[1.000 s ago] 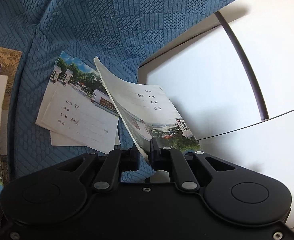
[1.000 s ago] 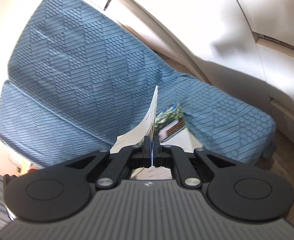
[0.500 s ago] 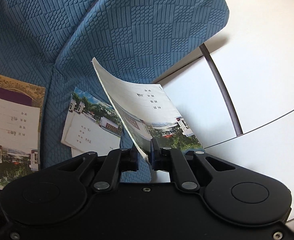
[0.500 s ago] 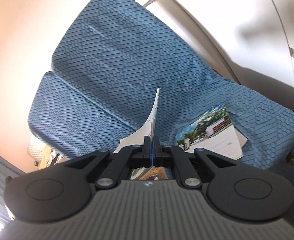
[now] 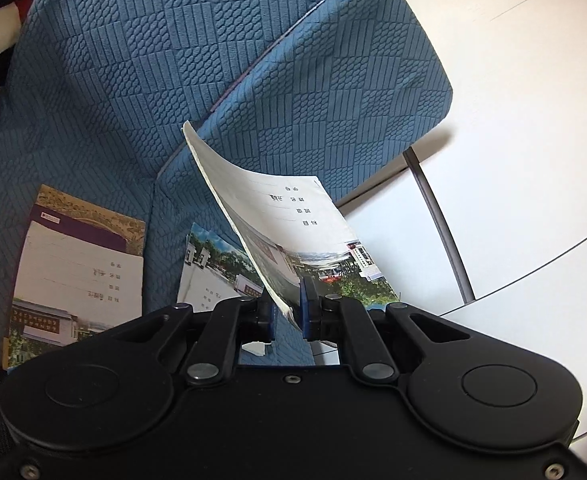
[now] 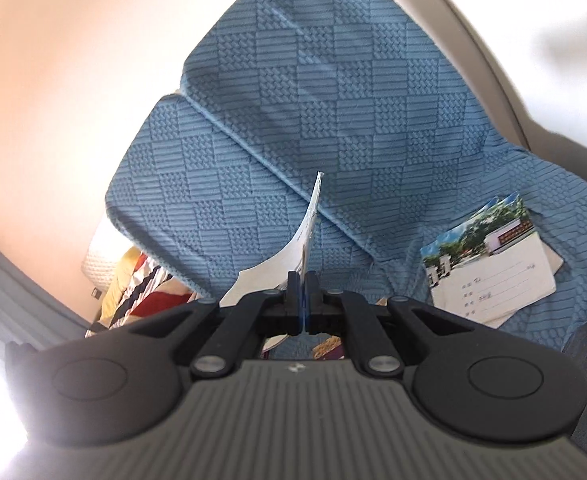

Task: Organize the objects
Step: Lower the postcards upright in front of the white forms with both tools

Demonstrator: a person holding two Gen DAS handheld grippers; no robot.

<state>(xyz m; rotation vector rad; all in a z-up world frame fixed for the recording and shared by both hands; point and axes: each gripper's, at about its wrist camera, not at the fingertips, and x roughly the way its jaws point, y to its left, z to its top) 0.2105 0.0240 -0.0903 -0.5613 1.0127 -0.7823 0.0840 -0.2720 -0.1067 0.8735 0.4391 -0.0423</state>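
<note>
Lifted clear of the blue sofa (image 5: pixel 141 80): one notebook (image 5: pixel 293 224) pinched in left tongs (image 5: pixel 286 314), another booklet (image 6: pixel 307 240) clamped in right tongs (image 6: pixel 303 312). Left behind on the seat: two-book pile (image 6: pixel 489 268) and purple-banded notebook (image 5: pixel 77 280). Probably bound for stacking.

The blue quilted fabric sofa seat (image 5: pixel 93 152) lies bare toward its backrest, open to a pass. Nearer, a flat purple-banded exercise book (image 5: pixel 77 276) and a small stack of photo-covered exercise books (image 6: pixel 489 264) take up seat room, well apart. The upright blue quilted cushion (image 5: pixel 333 92) blocks one side, white glossy panels (image 5: pixel 533 160) beyond
</note>
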